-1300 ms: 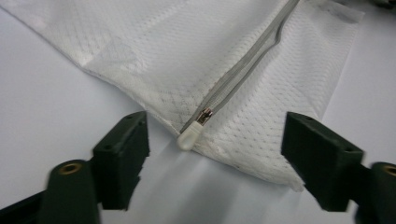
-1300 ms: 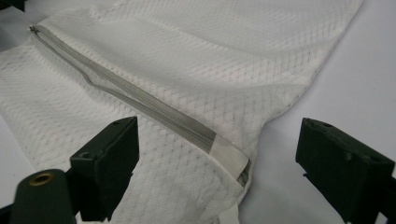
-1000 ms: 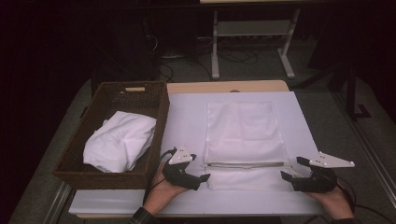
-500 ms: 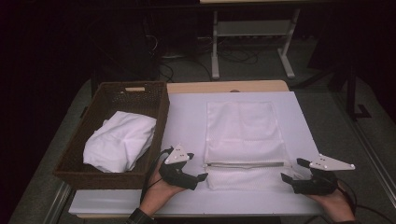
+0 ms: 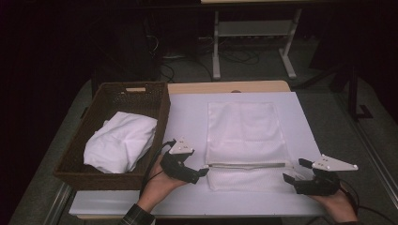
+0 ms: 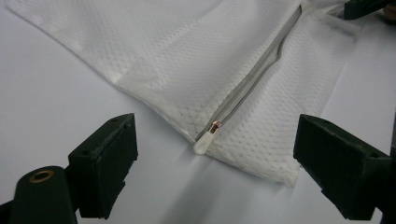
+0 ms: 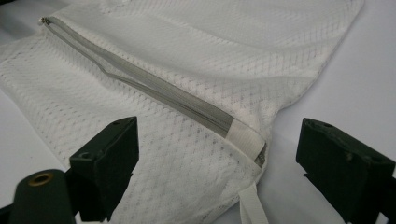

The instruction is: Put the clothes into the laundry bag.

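1. Between the left gripper's (image 5: 202, 172) fingers (image 6: 105, 161), spread wide and holding nothing, lie the white zipper pull (image 6: 205, 142) and the near left corner of the mesh bag (image 5: 246, 140); neither finger touches them.
2. Between the right gripper's (image 5: 287, 179) fingers (image 7: 107, 163), also wide apart and empty, lies the bag's near right corner, where the grey zipper (image 7: 149, 86) ends under a white tab (image 7: 245, 135); a white loop strap (image 7: 252, 205) at that corner runs off the bottom edge, so its length cannot be told.
3. From the high view, the bag lies flat on the white worktop (image 5: 187, 117), just right of middle, with the zipper crossing its near end from side to side; whether the slit stands open is hard to judge, though its tapes bulge apart a little midway.
4. Both hands enter from the bottom edge; the left hand (image 5: 157, 185) shows a sleeve cuff, and the right hand (image 5: 335, 204) is partly cut off by the frame.
5. At the left edge of the worktop stands a brown wicker basket (image 5: 117, 91) with a bundled white cloth (image 5: 119, 143) in it, well apart from the bag.
6. Beyond the worktop the room is dark; a pale frame stand (image 5: 253, 42) can be made out on the floor.
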`<state>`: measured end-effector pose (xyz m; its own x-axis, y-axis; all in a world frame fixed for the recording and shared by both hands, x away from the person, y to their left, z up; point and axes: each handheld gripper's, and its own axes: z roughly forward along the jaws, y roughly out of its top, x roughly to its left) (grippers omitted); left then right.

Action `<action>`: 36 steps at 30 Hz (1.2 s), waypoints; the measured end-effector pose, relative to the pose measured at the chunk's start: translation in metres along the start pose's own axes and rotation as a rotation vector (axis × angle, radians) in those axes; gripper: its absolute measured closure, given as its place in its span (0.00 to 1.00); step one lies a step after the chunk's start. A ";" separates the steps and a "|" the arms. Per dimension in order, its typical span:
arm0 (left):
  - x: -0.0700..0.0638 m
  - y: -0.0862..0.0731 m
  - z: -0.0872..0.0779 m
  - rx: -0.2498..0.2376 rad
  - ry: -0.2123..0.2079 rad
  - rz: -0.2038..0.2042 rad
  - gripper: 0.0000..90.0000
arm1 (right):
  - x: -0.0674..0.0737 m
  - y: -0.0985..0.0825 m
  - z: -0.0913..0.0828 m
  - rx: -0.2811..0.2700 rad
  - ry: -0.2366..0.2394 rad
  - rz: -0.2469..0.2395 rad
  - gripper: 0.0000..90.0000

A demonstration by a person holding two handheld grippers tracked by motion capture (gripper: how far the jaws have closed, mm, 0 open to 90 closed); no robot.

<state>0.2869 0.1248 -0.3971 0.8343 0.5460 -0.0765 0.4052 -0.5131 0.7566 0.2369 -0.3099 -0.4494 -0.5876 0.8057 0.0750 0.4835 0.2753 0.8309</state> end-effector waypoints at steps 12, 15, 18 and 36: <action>0.006 0.029 -0.005 0.045 0.010 0.026 0.15 | -0.002 0.000 -0.001 -0.010 -0.004 0.011 0.14; 0.009 0.036 -0.010 0.028 0.005 0.023 0.15 | -0.003 0.000 -0.001 -0.011 -0.005 0.008 0.14; 0.013 0.043 -0.013 0.019 0.007 0.019 0.15 | -0.004 0.000 -0.002 -0.015 -0.008 0.011 0.14; 0.035 0.062 -0.029 0.036 0.002 0.020 0.13 | -0.005 0.000 -0.003 -0.025 -0.009 0.018 0.14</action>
<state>0.3308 0.1315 -0.3340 0.8417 0.5366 -0.0604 0.4017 -0.5475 0.7341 0.2376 -0.3155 -0.4484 -0.5729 0.8151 0.0857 0.4781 0.2475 0.8427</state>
